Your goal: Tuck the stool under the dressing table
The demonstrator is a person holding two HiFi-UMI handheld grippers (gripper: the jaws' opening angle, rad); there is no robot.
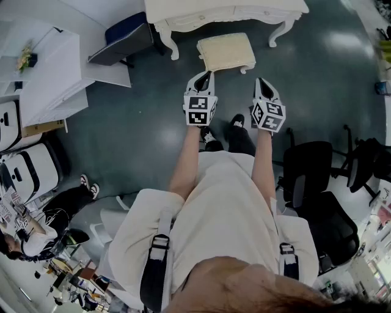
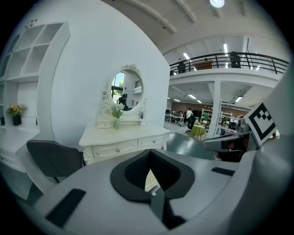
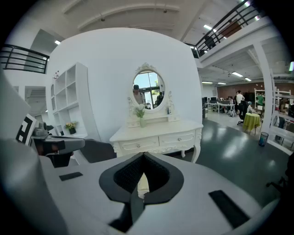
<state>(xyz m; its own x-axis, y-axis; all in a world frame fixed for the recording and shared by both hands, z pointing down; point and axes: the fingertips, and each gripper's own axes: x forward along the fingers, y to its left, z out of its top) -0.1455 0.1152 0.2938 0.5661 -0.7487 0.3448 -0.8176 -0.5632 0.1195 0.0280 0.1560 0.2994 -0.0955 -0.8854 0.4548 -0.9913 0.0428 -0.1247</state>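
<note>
The white dressing table (image 1: 226, 12) stands at the far end of the dark floor, with an oval mirror (image 3: 148, 89) above it. Just in front of it stands the cream cushioned stool (image 1: 226, 52), out from under the table. My left gripper (image 1: 206, 76) and right gripper (image 1: 261, 82) hover side by side just short of the stool's near edge, apart from it. Both are shut and hold nothing. In the left gripper view the dressing table (image 2: 121, 137) lies ahead and a sliver of the stool (image 2: 149, 181) shows behind the closed jaws. The right gripper view shows the same table (image 3: 158, 135).
A dark padded chair (image 1: 125, 36) sits left of the dressing table beside a white shelf unit (image 1: 43, 73). A black office chair (image 1: 317, 189) stands close on my right. A person (image 1: 49, 226) sits at lower left. A vase of flowers (image 2: 117, 117) stands on the tabletop.
</note>
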